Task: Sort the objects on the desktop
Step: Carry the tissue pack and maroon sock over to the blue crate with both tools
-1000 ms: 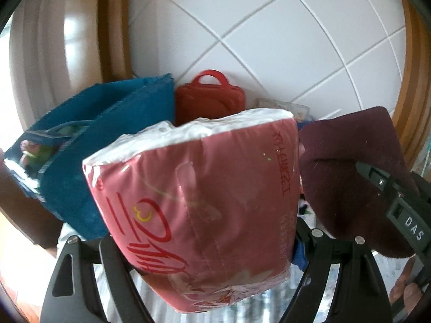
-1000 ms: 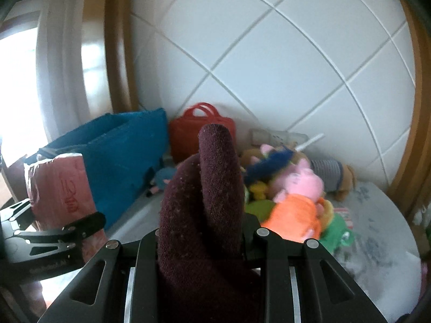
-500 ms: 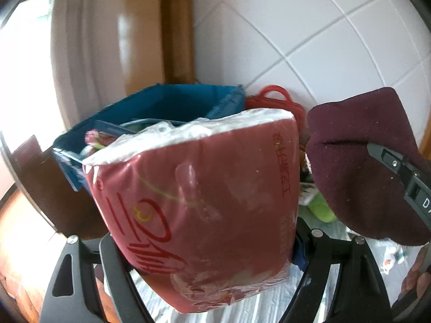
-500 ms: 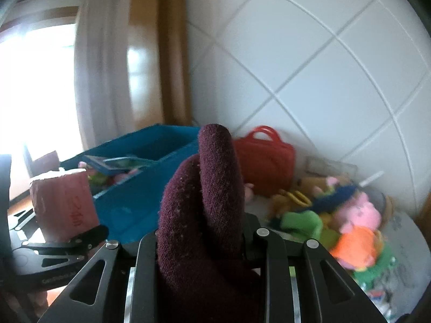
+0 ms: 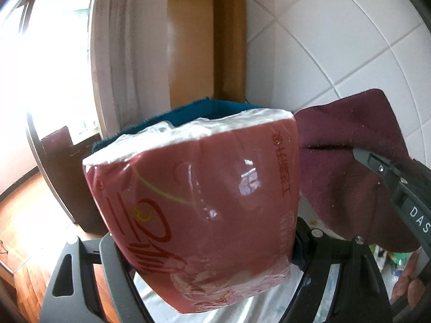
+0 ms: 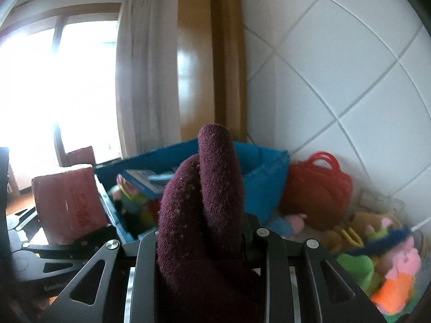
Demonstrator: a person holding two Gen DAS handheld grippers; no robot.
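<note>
The pink tissue pack [image 5: 199, 215] hides most of the blue bin [image 5: 204, 107]. The dark red knit cloth [image 6: 199, 210] covers part of the bin's inside. The soft toys [image 6: 377, 263] look blurry.

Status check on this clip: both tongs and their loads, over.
Left tongs clamped on red plastic-wrapped tissue pack. Right tongs shut on maroon knitted cloth. Blue fabric bin ahead, open, nothing blocking.
</note>
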